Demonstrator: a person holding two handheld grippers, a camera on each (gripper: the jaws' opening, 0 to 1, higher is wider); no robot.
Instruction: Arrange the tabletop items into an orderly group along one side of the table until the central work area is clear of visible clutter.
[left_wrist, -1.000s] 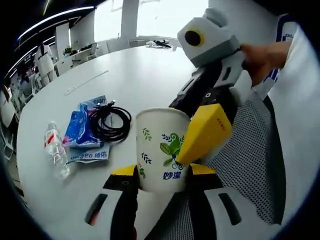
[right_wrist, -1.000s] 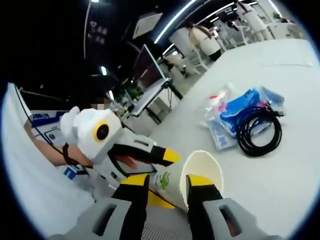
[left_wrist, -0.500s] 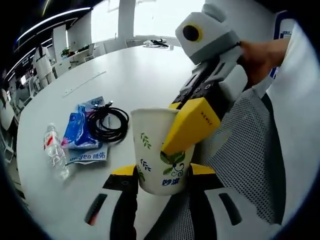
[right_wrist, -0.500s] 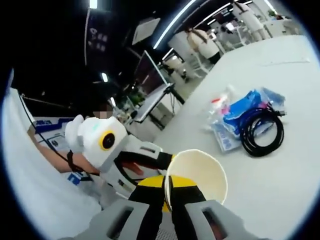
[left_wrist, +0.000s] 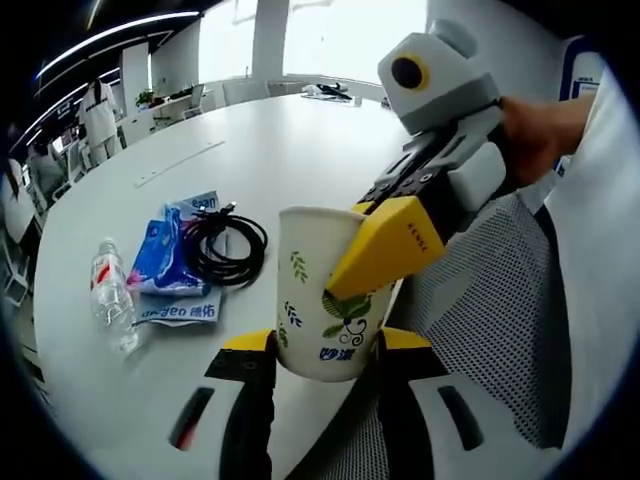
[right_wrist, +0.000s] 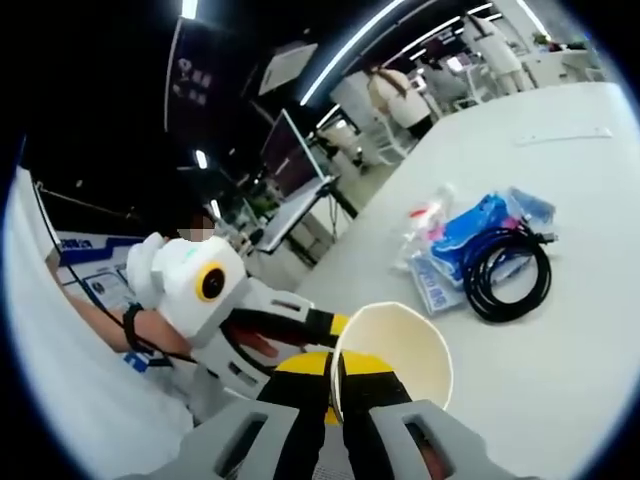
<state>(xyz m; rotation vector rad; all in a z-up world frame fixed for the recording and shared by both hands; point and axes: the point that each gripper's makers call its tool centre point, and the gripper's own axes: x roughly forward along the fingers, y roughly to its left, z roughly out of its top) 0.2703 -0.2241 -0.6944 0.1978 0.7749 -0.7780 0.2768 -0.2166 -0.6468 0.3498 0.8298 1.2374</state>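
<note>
Most of the tidying looks done, in your left gripper view: taking the coiled black cable (left_wrist: 222, 243) as the landmark, the water bottle (left_wrist: 110, 296) lies furthest left of it, the blue packets (left_wrist: 165, 262) sit just left of it and partly under its loops, and the three form a tight group on the white surface (left_wrist: 250, 160), whose far stretch beyond the cable is bare. What is left, as I judge it, is the paper cup (left_wrist: 328, 292), which you have to the right of the cable at the near edge and which belongs beside that group. Your left claw (left_wrist: 322, 350) is clenched on the cup's base, holding it upright, jaws pressed to either side. Your right claw (right_wrist: 336, 375) reaches in from the right, angled down, pinching the cup's rim with one jaw inside and one outside.
</note>
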